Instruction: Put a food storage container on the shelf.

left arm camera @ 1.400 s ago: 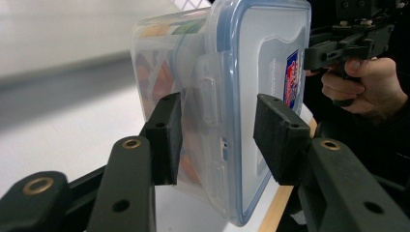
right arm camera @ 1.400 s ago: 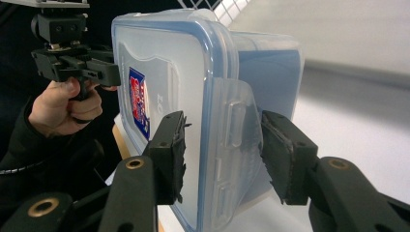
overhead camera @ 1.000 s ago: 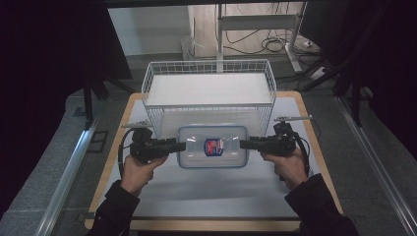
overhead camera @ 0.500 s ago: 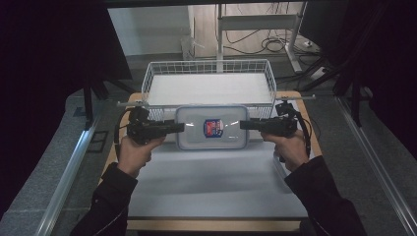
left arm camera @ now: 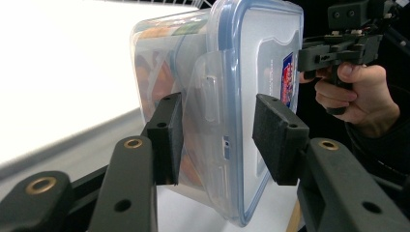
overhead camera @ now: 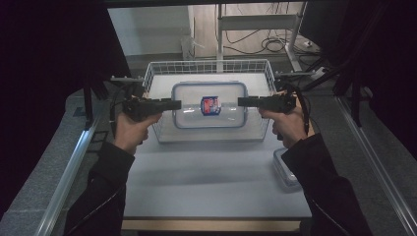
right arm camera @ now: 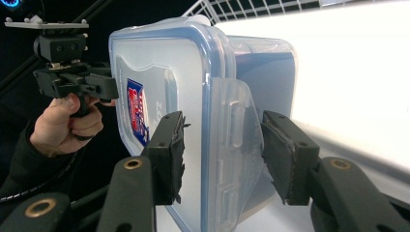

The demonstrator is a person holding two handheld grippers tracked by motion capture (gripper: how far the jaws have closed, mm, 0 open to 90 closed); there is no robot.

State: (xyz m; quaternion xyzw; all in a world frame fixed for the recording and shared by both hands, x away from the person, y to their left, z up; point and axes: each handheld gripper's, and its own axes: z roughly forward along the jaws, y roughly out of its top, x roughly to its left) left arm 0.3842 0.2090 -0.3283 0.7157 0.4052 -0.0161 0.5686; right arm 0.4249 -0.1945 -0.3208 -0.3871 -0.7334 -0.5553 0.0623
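High view: clear plastic container with blue-rimmed snap lid, rounded corners, held level in the air over the white wire basket at the table's far edge; left gripper clamped on its left short end, right gripper clamped on its right short end; a small red-and-blue sticker sits at the lid's centre, writing too small to read. Left gripper view: jaws pinch the end over the lid's clear locking flap; orange-brown contents show through the wall. Right gripper view: same pinch on the opposite flap; faint embossed lettering beside the sticker, unreadable. A second clear container lies near the table's right edge.
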